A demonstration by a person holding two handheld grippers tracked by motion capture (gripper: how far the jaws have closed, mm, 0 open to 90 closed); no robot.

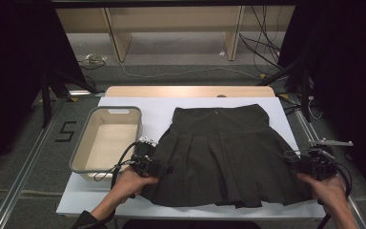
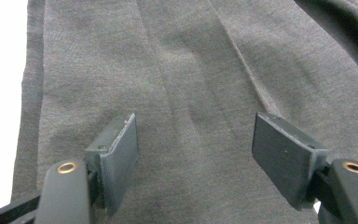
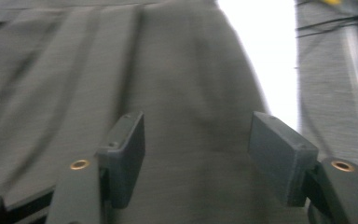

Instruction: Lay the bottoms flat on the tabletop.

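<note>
A dark grey pleated skirt (image 1: 224, 152) lies flat on the white table cover (image 1: 157, 107), waistband at the far side, hem toward me. My left gripper (image 1: 159, 168) rests at the skirt's left edge near the hem. In the left gripper view the left gripper (image 2: 193, 156) stands open with skirt cloth (image 2: 182, 70) lying flat below its jaws. My right gripper (image 1: 299, 166) sits at the skirt's right edge. The right gripper view shows the right gripper (image 3: 196, 156) open over the fabric (image 3: 121, 70), nothing pinched.
A beige plastic bin (image 1: 106, 142) stands on the table left of the skirt, close to my left gripper. Metal rails (image 1: 28, 162) run along both table sides. Cables (image 1: 262, 52) lie on the floor beyond the table's far edge.
</note>
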